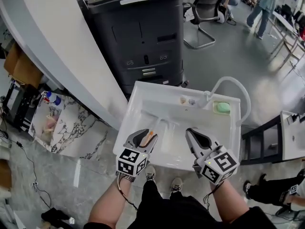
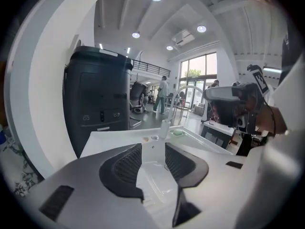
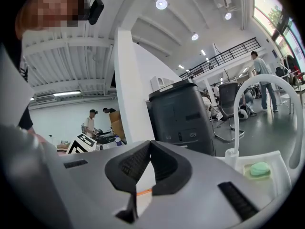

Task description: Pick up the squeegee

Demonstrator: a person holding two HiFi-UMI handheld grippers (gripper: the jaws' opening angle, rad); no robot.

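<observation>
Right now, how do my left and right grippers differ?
The left gripper has its jaws apart, with only the white sink showing between them; the right gripper has jaws that meet at the tips. The left hangs over the sink's left part, the right nearer its middle. Both hold nothing.

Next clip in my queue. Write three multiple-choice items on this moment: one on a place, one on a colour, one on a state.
1. Where on the sink does the green pad lie?
A. front left corner
B. back right corner, by the white hose
C. middle of the basin

2. What colour is the sink?
A. white
B. black
C. green

3. How do the left gripper's jaws stand?
A. shut together
B. closed on the pad
C. apart, nothing between them

Answers: 1 B, the pad sits beside the hose's base; 2 A, rim and basin are white; 3 C, the left gripper view shows a clear gap between them.
</observation>
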